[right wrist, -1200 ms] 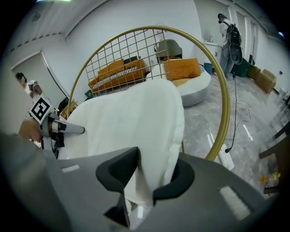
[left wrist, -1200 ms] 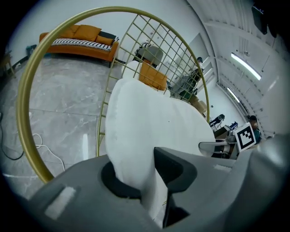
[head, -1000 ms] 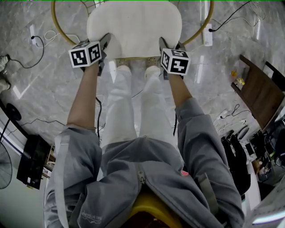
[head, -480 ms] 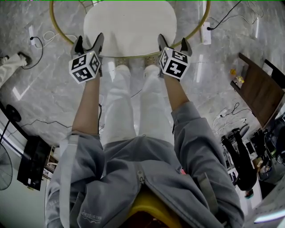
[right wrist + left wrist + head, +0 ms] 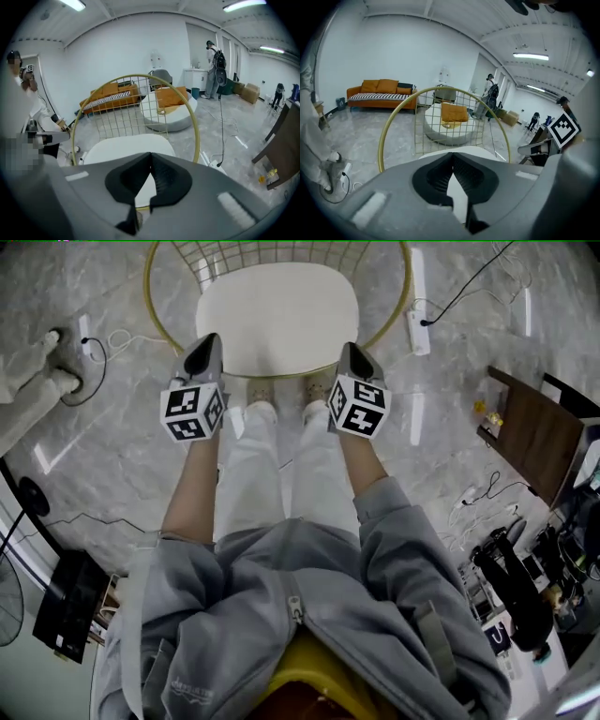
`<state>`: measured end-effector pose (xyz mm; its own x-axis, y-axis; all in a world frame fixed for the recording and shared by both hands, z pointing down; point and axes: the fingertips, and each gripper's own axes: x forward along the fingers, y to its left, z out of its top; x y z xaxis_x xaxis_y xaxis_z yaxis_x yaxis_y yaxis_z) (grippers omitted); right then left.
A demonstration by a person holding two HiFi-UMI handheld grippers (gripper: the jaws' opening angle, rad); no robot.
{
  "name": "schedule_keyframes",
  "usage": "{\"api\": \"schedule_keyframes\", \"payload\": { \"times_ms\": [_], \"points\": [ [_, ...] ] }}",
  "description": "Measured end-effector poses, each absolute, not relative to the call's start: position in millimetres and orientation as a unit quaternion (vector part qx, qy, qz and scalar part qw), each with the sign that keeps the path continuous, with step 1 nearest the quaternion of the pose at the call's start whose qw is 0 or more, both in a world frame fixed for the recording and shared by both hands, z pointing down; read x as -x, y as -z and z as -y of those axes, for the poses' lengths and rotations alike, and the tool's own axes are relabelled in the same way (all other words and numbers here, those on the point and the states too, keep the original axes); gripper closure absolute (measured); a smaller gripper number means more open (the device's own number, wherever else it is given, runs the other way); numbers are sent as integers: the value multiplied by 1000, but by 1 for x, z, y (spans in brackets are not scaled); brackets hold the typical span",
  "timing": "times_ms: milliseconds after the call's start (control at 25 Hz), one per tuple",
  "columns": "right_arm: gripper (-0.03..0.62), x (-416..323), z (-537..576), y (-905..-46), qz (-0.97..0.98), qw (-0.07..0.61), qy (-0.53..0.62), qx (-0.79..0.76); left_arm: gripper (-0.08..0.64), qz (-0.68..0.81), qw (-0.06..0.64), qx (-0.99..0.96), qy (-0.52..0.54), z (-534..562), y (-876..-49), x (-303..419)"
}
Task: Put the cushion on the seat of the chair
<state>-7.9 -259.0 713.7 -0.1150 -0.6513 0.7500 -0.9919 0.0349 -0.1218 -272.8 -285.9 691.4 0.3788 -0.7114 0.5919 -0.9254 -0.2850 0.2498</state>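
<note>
A white cushion (image 5: 277, 317) lies flat on the seat of the chair, inside its gold hoop frame (image 5: 153, 306). My left gripper (image 5: 208, 341) hangs above the cushion's front left corner, shut and holding nothing. Over the front right corner my right gripper (image 5: 352, 350) is likewise shut and empty. In the left gripper view the jaws meet at the tip of my left gripper (image 5: 452, 154), with the cushion (image 5: 436, 153) and the hoop (image 5: 391, 124) beyond. The right gripper view shows my right gripper (image 5: 151, 153) shut above the cushion (image 5: 122, 145), and the wire back of the chair (image 5: 126, 123) behind it.
Cables and a power strip (image 5: 415, 329) lie on the marble floor round the chair. A wooden board (image 5: 539, 432) is at the right, another person's foot (image 5: 42, 381) at the left. An orange sofa (image 5: 382, 91) and a round white bed (image 5: 447, 129) stand beyond.
A second ago both grippers were on the cushion's front edge. They opened, let it go, rose away from it and shut. The cushion stays on the seat.
</note>
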Motion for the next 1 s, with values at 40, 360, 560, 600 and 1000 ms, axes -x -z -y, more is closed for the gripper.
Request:
{"api": "schedule_keyframes", "payload": {
  "times_ms": [40, 360, 560, 600, 1000],
  "points": [
    [592, 14, 258, -701, 678, 254, -325, -609, 551, 519, 284, -785, -184, 283, -679, 268],
    [592, 44, 247, -588, 718, 225, -268, -602, 552, 509, 257, -805, -163, 258, -572, 252],
    [592, 40, 250, -501, 729, 174, -211, -628, 552, 506, 213, -825, -130, 262, -497, 237],
    [592, 42, 251, -481, 732, 163, -197, -631, 552, 508, 200, -829, -120, 264, -479, 237],
    [592, 92, 242, -309, 778, 83, -55, -621, 554, 528, 52, -847, -36, 257, -306, 271]
  ]
}}
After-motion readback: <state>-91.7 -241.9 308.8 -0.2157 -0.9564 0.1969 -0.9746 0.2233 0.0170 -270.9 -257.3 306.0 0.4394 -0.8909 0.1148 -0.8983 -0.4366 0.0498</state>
